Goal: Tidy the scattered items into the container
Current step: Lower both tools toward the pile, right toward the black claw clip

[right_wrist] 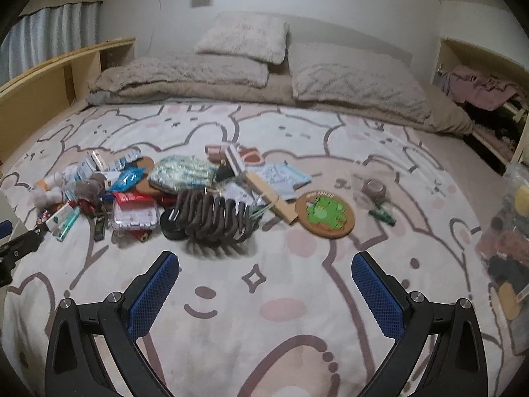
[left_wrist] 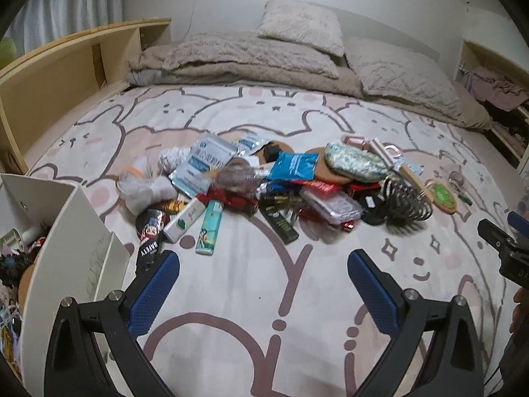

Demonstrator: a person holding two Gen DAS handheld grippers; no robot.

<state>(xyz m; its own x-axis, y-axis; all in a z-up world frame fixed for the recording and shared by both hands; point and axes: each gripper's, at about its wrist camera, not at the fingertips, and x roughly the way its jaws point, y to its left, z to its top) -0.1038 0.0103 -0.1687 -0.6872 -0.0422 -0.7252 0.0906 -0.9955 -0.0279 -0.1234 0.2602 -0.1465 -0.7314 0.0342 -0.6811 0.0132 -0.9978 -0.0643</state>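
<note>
The left gripper (left_wrist: pixel 263 273) hangs nearest, its blue-padded fingers (left_wrist: pixel 155 292) spread wide and empty over bare bedsheet (left_wrist: pixel 251 337). Just outside the left finger stands the white container (left_wrist: pixel 59 231), already partly filled; a black strip (left_wrist: pixel 147 251) by that fingertip reads "SAFETY". Ahead of the fingers lies the scattered pile (left_wrist: pixel 264 185): a white tube (left_wrist: pixel 185 220) and a teal lighter (left_wrist: pixel 209 226) nearest, blue-and-white sachets (left_wrist: pixel 205 162) behind, their print too small to read. The right gripper (right_wrist: pixel 265 273) is likewise spread and empty above open sheet (right_wrist: pixel 264 324). Ahead, just left of its midline, sits a dark hair claw (right_wrist: pixel 215 216); ahead of its right finger lies a round cork coaster (right_wrist: pixel 325 213), lettering illegible.
</note>
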